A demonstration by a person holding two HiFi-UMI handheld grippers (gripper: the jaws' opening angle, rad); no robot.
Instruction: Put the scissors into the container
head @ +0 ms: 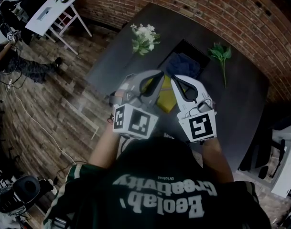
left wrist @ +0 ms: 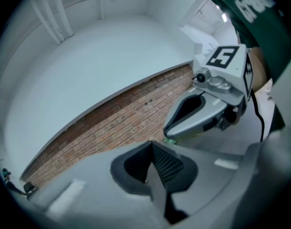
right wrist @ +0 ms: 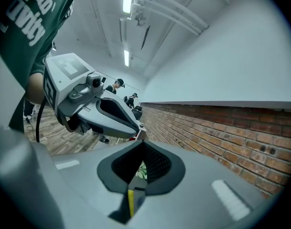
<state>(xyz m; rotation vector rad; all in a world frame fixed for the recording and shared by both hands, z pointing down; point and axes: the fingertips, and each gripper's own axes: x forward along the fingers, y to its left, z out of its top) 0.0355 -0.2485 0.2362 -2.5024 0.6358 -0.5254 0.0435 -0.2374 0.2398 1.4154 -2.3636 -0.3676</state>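
With both your left hand-held gripper (left wrist: 151, 149) and right hand-held gripper (right wrist: 142, 149) pressed together empty, expect stiff, slick scissors, unseen here: pinch near the pivot.

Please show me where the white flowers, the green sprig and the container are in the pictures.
white flowers (head: 145, 36), head view, on the middle of the blossoms.
green sprig (head: 220, 52), head view, on its leaves.
container (head: 198, 49), head view, on its far rim.
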